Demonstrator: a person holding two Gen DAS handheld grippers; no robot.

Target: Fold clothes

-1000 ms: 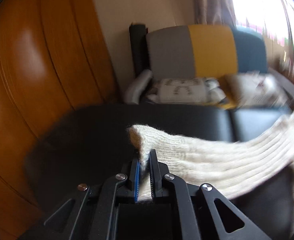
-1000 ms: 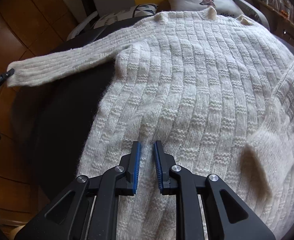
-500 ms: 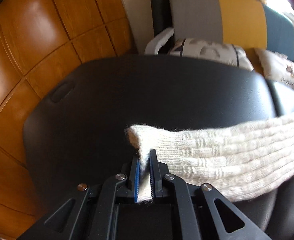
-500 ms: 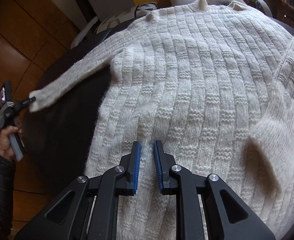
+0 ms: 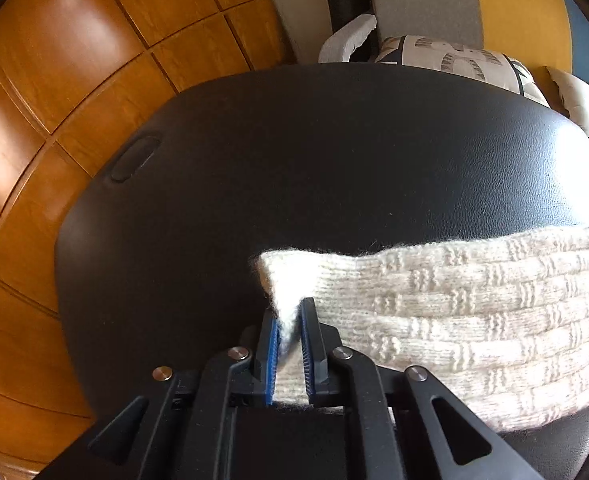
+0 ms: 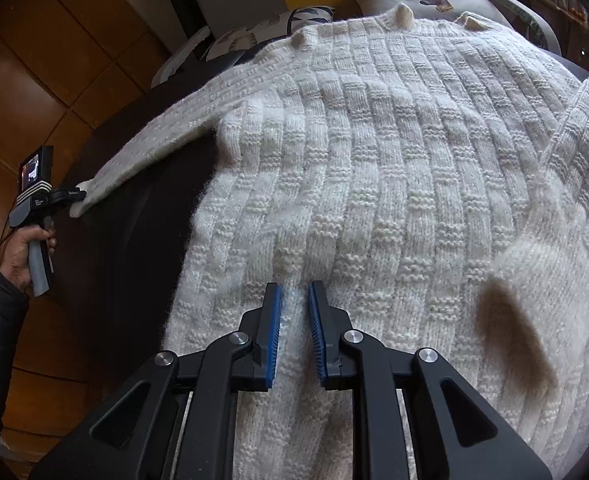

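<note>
While the cream knit sweater (image 6: 394, 168) lies spread flat over a black padded surface (image 5: 334, 168), the step in hand appears to be laying its sleeve (image 5: 454, 320) out straight, ahead of any fold. The left gripper (image 5: 290, 322) has the sleeve's cuff (image 5: 286, 284) between its blue ribbed pads; its jaws are opening, with the knit not yet free of them. The sleeve runs off to the right of this gripper, low over the black surface. The right gripper (image 6: 295, 300) stands with jaws narrowly parted, points down onto the sweater's body near the hem, and seems to pinch a low ridge of knit. The next move probably calls for letting the cuff go flat, then re-gripping to fold the sleeve across the body. The yarn is thick, fuzzy, worked in a basket-weave rib; the surface looks like grained leatherette with rounded corners. Beyond it are glossy wooden panels (image 5: 74, 80) and patterned cushions (image 5: 454, 58).
</note>
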